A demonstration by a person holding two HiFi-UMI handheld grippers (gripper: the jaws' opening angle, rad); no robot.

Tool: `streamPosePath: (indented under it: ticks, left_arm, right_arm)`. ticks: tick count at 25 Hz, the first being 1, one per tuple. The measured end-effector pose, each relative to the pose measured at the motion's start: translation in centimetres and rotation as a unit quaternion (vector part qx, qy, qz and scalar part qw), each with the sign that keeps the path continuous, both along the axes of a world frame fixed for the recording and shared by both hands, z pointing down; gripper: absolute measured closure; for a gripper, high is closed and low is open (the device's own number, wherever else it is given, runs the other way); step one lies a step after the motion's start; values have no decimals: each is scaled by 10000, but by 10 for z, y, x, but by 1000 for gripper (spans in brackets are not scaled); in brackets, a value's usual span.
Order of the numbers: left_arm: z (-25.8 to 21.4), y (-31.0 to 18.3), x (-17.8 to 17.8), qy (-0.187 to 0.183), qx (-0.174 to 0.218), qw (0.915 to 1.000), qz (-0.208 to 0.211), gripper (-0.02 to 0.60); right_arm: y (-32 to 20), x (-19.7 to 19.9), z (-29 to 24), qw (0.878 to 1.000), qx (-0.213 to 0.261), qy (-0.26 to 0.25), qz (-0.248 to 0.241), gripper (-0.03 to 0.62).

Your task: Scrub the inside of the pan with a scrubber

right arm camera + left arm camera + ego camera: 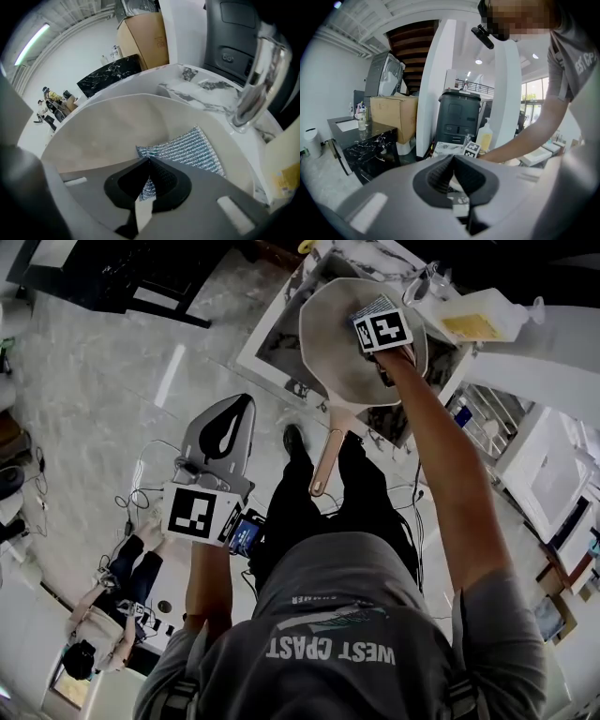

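Note:
A beige pan (342, 352) rests on a marble counter, its long handle (328, 457) pointing toward me. My right gripper (377, 320) reaches down into the pan. In the right gripper view it (149, 160) is shut on one corner of a silver-blue mesh scrubber (185, 149). The rest of the scrubber lies flat against the pan's inner wall (103, 126). My left gripper (244, 401) is held low to the left, well away from the pan. Its jaws (453, 157) meet at the tips with nothing between them.
A yellow soap bottle (483, 320) and a chrome faucet (258, 75) stand just beyond the pan on the marble counter (281, 334). A black bin (457, 117) and a cardboard box (393, 117) lie further off. Another person (122, 606) sits on the floor among cables at lower left.

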State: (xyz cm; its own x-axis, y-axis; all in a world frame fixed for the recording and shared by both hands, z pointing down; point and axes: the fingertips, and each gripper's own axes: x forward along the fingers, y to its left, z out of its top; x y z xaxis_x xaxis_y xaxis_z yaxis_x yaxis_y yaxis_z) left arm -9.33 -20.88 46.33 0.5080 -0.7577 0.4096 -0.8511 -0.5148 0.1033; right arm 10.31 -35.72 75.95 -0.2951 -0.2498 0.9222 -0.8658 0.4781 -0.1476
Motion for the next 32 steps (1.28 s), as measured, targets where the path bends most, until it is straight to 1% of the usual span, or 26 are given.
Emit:
streamPosePath:
  ticks: [2,5,8,10,14,19,22,27,29,32]
  left_arm:
    - [2,2,-2,-12,-24,10000,-37,580]
    - [3,4,-6,-10,-30,10000,-92,580]
    - [1,4,-9,17,4,9999,-121,580]
    - [-1,3,-9,36,27,9999,-130,579]
    - [-5,1,-6,62,62,9999,-85,580]
    - [-9,-3,1,82,111,9999,11,578]
    - [-11,-5,4,81,124,9999,46,578]
    - [-9,-2,6,51,104,9999,74,579]
    - [-8,-1,5,45,94,9999,63,580]
    - [-5,1,4,32,63,10000,35,579]
  right_arm:
    - [-2,-25,-3,9997,-1,-127,-226,585]
    - [7,-63,-9,9971,-69,-277,-699,585]
    - [27,-86,-14,9923,-188,-275,-1190,585]
    - [43,-89,-18,9887,-316,-256,-1442,585]
    - [82,-82,-22,9794,-656,-202,-1900,585]
    - [119,-53,-20,9673,-1113,101,-2275,585]
    - [118,-24,-13,9667,-1183,449,-2225,585]
    - [89,30,0,9748,-1157,966,-1645,585]
    - [74,44,4,9803,-1034,1004,-1350,585]
    - [49,52,8,9891,-741,884,-914,585]
